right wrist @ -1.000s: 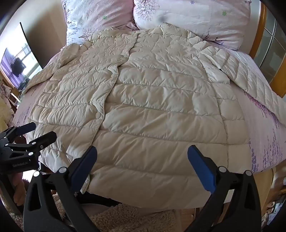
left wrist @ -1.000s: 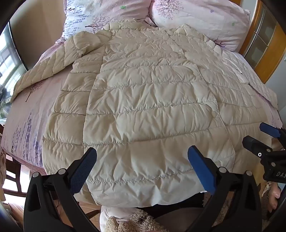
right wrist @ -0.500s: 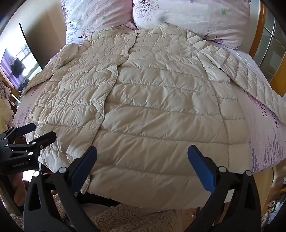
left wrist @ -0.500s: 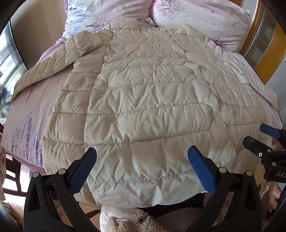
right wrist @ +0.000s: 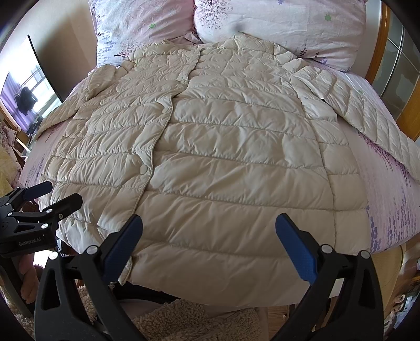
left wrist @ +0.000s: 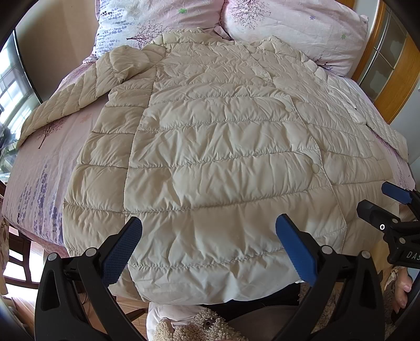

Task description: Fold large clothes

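A cream quilted down jacket point(left wrist: 210, 157) lies flat and buttoned on the bed, collar towards the pillows, hem hanging over the near edge; it also shows in the right wrist view point(right wrist: 223, 162). Its sleeves spread out to the left point(left wrist: 65, 105) and to the right point(right wrist: 367, 115). My left gripper point(left wrist: 208, 246) is open and empty, just above the hem's left half. My right gripper point(right wrist: 208, 246) is open and empty above the hem's right half. Each gripper shows in the other's view, the right one point(left wrist: 388, 202) and the left one point(right wrist: 52, 196).
The bed has a pink floral sheet point(left wrist: 44, 162) and two floral pillows point(left wrist: 288, 23) at the head. A wooden door frame point(left wrist: 393, 78) stands at the right. A window point(right wrist: 23, 102) is at the left. A fleecy garment point(right wrist: 189, 320) lies below the grippers.
Both grippers have drifted very slightly; the jacket lies as before and both stay open.
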### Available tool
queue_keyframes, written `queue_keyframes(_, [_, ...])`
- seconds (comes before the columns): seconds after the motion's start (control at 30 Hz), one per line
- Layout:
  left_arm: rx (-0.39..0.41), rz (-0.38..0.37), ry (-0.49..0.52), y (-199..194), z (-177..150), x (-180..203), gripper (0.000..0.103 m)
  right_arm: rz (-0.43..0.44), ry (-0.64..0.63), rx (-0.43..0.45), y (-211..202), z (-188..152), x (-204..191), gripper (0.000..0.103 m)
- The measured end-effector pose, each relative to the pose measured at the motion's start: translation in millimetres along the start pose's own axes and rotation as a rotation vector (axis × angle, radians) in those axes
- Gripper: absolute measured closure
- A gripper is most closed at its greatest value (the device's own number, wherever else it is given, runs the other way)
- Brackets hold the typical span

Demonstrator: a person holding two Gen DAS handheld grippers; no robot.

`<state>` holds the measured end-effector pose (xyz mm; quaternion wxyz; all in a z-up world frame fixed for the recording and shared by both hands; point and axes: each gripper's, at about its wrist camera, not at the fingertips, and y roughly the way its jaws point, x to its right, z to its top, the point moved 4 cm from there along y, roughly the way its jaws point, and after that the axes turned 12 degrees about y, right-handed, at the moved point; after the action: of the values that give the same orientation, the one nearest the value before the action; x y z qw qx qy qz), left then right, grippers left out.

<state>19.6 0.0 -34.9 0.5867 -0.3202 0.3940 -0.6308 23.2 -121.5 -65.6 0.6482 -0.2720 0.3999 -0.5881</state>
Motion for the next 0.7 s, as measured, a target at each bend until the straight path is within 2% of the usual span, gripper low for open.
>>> queue_keyframes(0.7, [-0.001, 0.001, 0.000, 0.0, 0.0, -0.2, 0.001, 0.004, 0.006, -0.002, 0.9, -0.2, 1.4, 0.002])
